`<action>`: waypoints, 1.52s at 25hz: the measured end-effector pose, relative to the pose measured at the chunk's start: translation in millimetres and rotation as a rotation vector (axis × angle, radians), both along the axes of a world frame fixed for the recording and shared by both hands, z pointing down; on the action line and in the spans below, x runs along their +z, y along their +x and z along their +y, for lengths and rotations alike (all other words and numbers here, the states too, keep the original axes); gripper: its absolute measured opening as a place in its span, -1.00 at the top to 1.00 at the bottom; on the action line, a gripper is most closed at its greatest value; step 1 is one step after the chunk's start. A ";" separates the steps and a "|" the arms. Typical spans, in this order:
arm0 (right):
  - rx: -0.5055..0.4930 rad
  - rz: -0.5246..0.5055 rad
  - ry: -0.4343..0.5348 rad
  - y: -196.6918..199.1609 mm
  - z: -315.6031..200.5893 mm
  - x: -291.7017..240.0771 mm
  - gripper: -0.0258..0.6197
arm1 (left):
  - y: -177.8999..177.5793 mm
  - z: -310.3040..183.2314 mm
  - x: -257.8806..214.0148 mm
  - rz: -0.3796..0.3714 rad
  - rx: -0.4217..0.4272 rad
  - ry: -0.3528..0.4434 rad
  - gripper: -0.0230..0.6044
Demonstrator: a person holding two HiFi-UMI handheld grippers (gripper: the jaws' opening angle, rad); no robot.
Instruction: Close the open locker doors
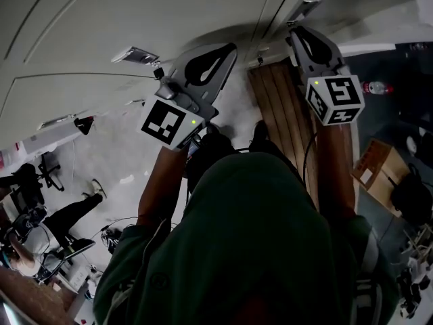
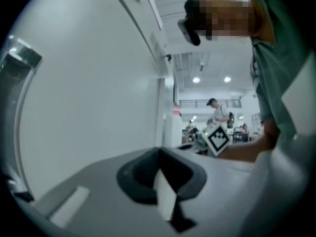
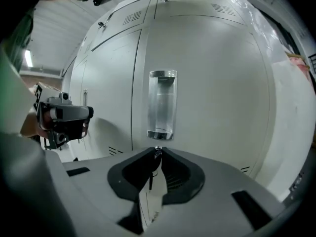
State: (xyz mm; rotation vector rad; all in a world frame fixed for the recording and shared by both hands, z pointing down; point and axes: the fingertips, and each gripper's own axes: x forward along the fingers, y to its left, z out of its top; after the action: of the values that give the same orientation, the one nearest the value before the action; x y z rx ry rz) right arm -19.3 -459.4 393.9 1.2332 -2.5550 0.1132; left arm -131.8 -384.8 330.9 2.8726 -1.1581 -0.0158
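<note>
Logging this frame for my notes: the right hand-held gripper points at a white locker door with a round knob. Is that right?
Not quite. The right gripper view shows the right hand-held gripper pointing at a white locker door with a tall rectangular handle, not a round knob.

Dark green shirt (image 1: 250,249); grey left gripper (image 1: 227,50) and right gripper (image 1: 295,34), each bearing a black-and-white marker cube (image 1: 166,122).

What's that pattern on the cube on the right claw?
Black square shapes on a white ground, on the cube; the head view shows it best.
</note>
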 end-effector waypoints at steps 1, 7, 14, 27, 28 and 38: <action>0.008 -0.032 -0.010 -0.5 -1.2 -0.4 0.79 | 0.5 -0.6 -0.3 0.001 0.001 0.001 0.92; 0.113 -0.485 -0.152 5.7 -11.7 0.8 0.84 | 2.8 -1.4 1.1 0.001 0.004 0.000 0.92; 0.148 -0.690 -0.211 6.3 -19.7 1.3 0.85 | 2.0 -1.3 5.0 0.001 -0.001 -0.010 0.92; 0.084 -0.430 -0.113 3.2 -14.5 -4.6 0.85 | 0.1 4.3 -5.8 -0.035 -0.025 0.027 0.92; 0.080 -0.413 -0.096 4.2 -12.1 -7.6 0.85 | -1.0 5.6 -7.6 -0.037 -0.031 0.033 0.92; -0.031 -0.292 0.118 6.4 26.3 -70.3 0.85 | -12.1 27.0 -25.6 -0.068 -0.108 0.080 0.92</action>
State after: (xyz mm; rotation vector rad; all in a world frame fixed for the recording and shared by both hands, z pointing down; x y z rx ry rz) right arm -12.9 -433.0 323.5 1.3030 -2.8664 0.1482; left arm -143.9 -357.8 305.2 2.8963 -1.3535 0.0334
